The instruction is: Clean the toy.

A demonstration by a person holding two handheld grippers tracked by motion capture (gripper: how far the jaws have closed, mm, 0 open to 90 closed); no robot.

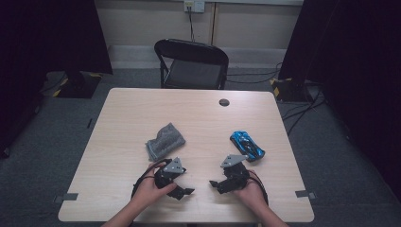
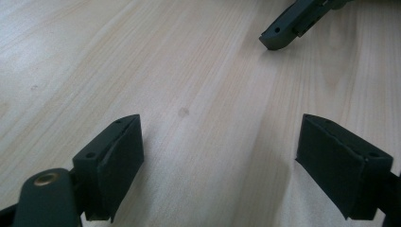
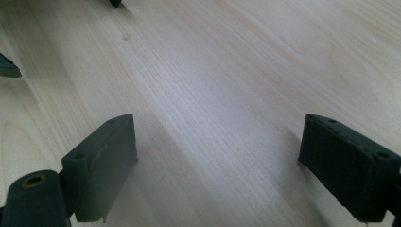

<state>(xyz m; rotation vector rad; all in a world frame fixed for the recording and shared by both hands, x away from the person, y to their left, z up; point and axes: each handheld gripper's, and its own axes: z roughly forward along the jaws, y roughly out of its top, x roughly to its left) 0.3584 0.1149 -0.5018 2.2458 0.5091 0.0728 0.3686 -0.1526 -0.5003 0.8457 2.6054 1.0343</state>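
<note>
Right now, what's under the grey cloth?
The grey cloth lies crumpled on the wooden table. Bare tabletop surrounds it; anything beneath its folds is covered and cannot be seen.

Two black hand-held tools, left gripper point(image 1: 185, 191) and right gripper point(image 1: 213, 184), each topped by a grey three-cornered plate, black cable looping behind each, blocky dark jaws with flat pads, small screw holes, brass-coloured rivet at jaw base, bare forearms

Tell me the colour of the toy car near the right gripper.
The toy car is bright blue with black parts; the high view shows it best.
</note>
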